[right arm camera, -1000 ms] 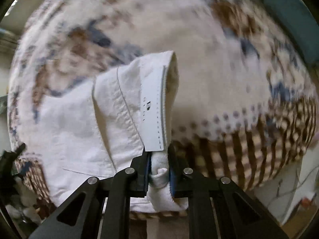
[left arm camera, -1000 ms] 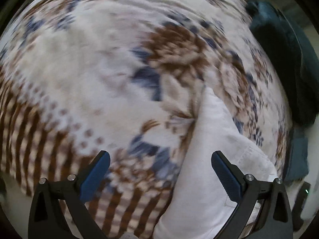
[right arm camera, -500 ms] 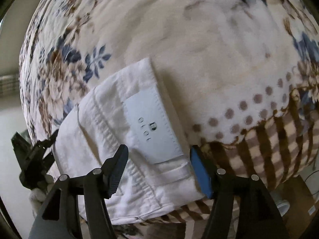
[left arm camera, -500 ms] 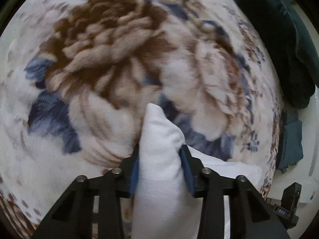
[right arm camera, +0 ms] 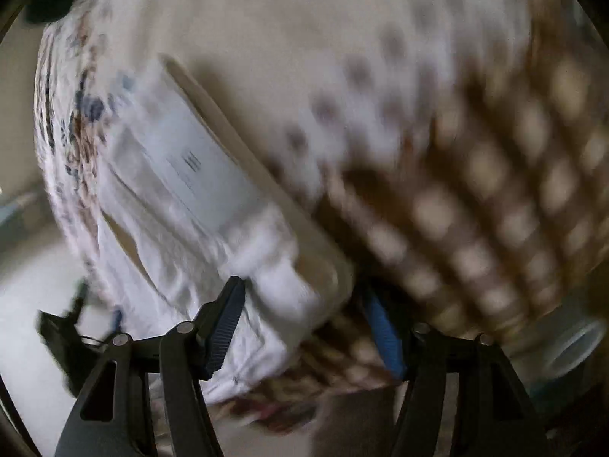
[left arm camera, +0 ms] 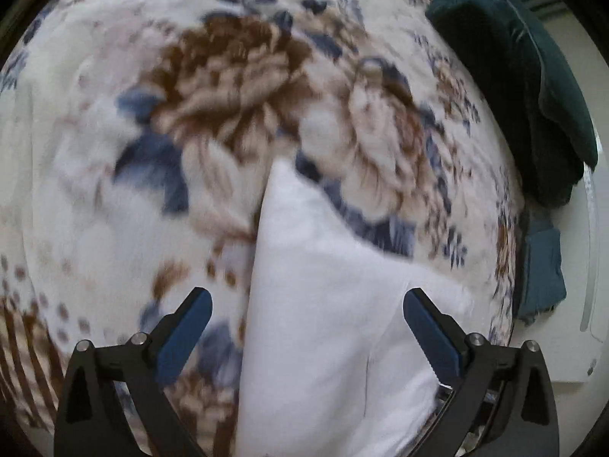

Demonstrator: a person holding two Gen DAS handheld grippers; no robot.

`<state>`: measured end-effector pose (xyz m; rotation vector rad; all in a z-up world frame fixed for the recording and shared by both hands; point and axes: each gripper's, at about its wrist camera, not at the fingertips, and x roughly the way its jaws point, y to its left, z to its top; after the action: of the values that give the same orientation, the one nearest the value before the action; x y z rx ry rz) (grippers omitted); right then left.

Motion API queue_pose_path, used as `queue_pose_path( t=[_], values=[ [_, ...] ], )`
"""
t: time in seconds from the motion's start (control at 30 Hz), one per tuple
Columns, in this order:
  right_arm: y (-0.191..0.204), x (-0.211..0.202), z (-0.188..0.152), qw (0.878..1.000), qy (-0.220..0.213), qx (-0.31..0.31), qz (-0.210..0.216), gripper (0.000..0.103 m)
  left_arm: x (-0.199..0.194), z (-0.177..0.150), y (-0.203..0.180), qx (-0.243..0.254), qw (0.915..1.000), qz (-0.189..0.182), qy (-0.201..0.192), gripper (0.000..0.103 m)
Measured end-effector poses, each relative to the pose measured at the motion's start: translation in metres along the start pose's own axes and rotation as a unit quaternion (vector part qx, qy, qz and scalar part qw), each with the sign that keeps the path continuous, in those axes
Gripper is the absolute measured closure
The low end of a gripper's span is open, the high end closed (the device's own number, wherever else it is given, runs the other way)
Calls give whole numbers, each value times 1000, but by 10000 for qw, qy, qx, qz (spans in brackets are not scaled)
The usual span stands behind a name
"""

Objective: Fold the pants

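The white pants point(left arm camera: 323, 304) lie folded on a floral blanket point(left arm camera: 190, 114). In the left wrist view my left gripper point(left arm camera: 306, 327) is open, its blue pads on either side of the pants' folded end, just above it. In the right wrist view the pants point(right arm camera: 182, 205) show their waistband with a white label point(right arm camera: 198, 167). My right gripper point(right arm camera: 304, 327) is open with its jaws astride the waistband corner. That view is blurred.
A dark teal cushion point(left arm camera: 533, 76) lies at the blanket's far right edge, with a teal cloth point(left arm camera: 540, 266) below it. The blanket's brown checked border point(right arm camera: 495, 209) hangs near the bed edge. A pale round container point(right arm camera: 571, 346) sits low on the right.
My left gripper has let go of the pants' folded end and opened, pulling back slightly. My right gripper stays open and has moved lower and closer to the waistband corner.
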<state>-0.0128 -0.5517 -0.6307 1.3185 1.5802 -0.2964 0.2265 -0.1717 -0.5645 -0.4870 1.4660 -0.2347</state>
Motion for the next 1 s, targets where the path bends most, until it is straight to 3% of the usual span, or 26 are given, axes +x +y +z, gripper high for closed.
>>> queue_pose_path(
  t=[0.03, 0.1, 0.23, 0.27, 0.33, 0.37, 0.5, 0.57, 0.63, 0.73, 0.93, 1.0],
  values=[
    [-7, 2, -5, 9997, -28, 154, 196, 70, 1, -6, 2, 18, 10000, 28, 67, 0],
    [-2, -9, -15, 9995, -285, -71, 71, 80, 2, -12, 5, 58, 9998, 142, 120, 0],
    [-1, -34, -32, 9975, -508, -490, -8, 81, 13, -27, 12, 89, 9993, 220, 297, 0],
    [-3, -31, -30, 9970, -438, -626, -100, 79, 19, -30, 13, 133, 9989, 228, 392, 0],
    [-15, -17, -23, 9989, -172, -425, -38, 61, 23, -35, 13, 218, 9982, 248, 498, 0],
    [-21, -10, -19, 9996, -20, -213, 174, 49, 25, -37, 11, 281, 9979, 224, 532, 0],
    [-27, -7, -28, 9932, -63, -255, 1137, 29, 29, -46, 8, 346, 9971, 54, 674, 0],
    [-23, 9, -36, 9875, 146, -391, 1520, 29, 36, -50, 8, 333, 9963, -55, 787, 0],
    [-15, 35, -38, 9881, 347, -569, 1383, 29, 41, -54, 9, 315, 9959, -126, 843, 0],
    [1, 62, -34, 9847, 224, -730, 1565, 21, 45, -57, 16, 230, 9955, -205, 890, 0],
    [26, 55, -53, 9751, 48, -1099, 1925, 21, 45, -58, 23, 214, 9948, -390, 920, 0],
    [17, 60, -54, 9780, 108, -1126, 1754, 22, 48, -59, 23, 299, 9944, -359, 946, 0]
  ],
)
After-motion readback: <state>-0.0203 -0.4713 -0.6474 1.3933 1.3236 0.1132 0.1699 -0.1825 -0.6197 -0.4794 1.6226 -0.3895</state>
